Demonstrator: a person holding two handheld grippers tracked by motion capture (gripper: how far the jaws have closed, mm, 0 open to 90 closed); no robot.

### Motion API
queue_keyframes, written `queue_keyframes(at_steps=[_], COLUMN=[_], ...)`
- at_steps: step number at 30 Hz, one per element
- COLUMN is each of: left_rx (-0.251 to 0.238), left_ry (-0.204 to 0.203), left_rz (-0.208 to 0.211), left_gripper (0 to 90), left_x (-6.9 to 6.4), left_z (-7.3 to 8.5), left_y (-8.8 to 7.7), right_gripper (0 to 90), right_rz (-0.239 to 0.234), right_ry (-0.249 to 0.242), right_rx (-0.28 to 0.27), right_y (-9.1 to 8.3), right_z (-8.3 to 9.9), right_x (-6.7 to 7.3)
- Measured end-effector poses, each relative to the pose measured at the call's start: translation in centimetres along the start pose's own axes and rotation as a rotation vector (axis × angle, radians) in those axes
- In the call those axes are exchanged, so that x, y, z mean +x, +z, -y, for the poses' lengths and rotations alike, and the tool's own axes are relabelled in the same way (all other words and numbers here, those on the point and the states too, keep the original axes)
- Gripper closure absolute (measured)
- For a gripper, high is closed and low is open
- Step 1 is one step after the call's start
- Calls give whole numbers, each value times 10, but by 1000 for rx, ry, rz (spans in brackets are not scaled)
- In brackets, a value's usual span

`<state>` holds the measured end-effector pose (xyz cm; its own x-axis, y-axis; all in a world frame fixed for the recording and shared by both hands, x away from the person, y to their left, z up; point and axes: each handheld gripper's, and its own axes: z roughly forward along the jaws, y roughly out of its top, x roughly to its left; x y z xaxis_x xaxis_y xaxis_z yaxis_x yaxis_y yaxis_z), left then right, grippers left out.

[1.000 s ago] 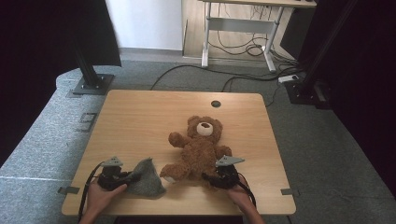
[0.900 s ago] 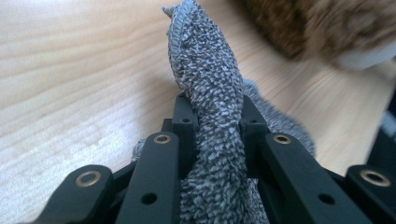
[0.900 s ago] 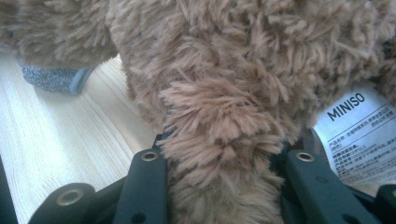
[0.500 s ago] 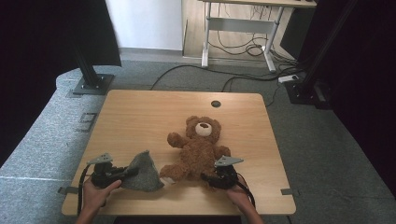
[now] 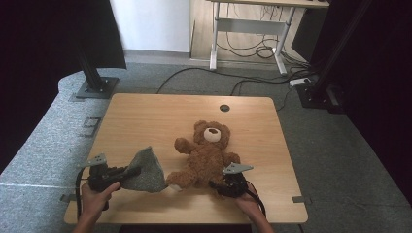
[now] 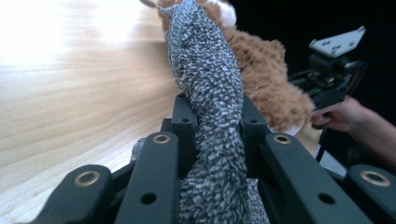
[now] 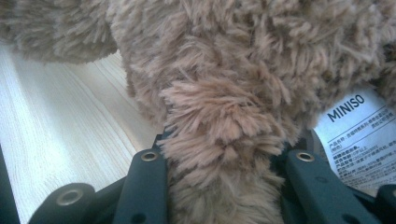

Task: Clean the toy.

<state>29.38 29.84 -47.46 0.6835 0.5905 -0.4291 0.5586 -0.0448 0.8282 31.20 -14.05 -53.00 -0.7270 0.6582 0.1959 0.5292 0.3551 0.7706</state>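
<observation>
Left gripper (image 5: 127, 171) clamped on grey cloth (image 5: 145, 170), lifted near the table's (image 5: 145, 111) front-left edge; right gripper (image 5: 219, 187) clamped on teddy bear's (image 5: 204, 158) leg; bear lies right of centre, toward the front edge.

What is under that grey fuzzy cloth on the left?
The grey cloth is pinched and lifted by the left gripper. Bare wooden table shows around it; its far edge reaches the teddy bear foot. The spot directly beneath it is covered.
</observation>
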Motion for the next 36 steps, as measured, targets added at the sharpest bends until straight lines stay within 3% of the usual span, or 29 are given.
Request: queue_keyframes(at_steps=[10, 23, 36], left_rx=[-86, -108, -54], left_ry=[23, 38, 32], left_rz=[61, 79, 74], left_gripper=[736, 732, 732], left_x=[-14, -27, -24], left_z=[-26, -50, -49], left_y=[-8, 15, 43], right_gripper=[640, 645, 647], right_rz=[1, -36, -62], right_ry=[-5, -44, -67], right_rx=[4, 16, 18], right_y=[1, 11, 16], right_z=[0, -2, 1], right_x=[2, 15, 27])
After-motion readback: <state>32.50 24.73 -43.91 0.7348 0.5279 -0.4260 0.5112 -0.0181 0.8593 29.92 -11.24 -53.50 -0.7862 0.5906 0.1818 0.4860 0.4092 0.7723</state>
